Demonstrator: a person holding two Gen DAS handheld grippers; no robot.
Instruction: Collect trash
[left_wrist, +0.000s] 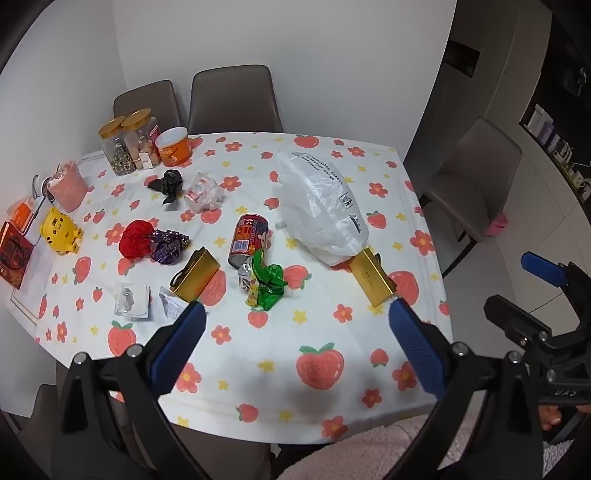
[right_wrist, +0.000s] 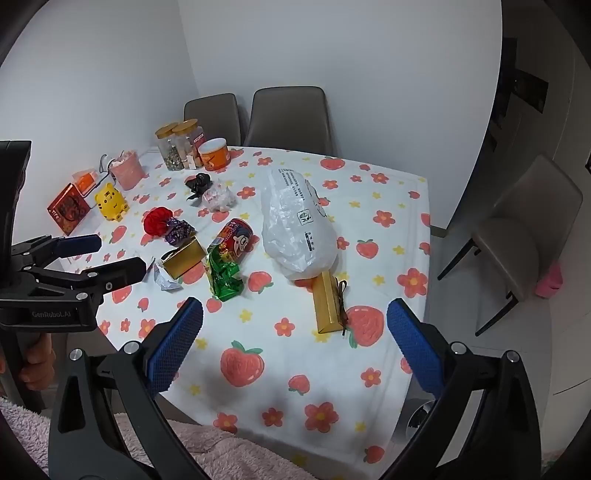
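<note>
The left gripper hangs above the near part of the table, tilted downward, with its blue fingers spread wide and nothing between them. The right gripper is in the same condition: jaws fully apart, empty, above the near right part of the flowered tablecloth. The trash lies scattered in the middle of the table. A white plastic bag lies on its side, and its near end covers one end of a long gold box. A red can lies tipped over, and a crumpled green wrapper touches its open end. Just to the left of them is a second gold box, and beside it a crumpled silver wrapper and a clear plastic packet. Farther left are a red wrapper touching a purple wrapper, and behind them a black wrapper near a clear crumpled bag. At the far corner stand two jars and an orange tub.
</note>
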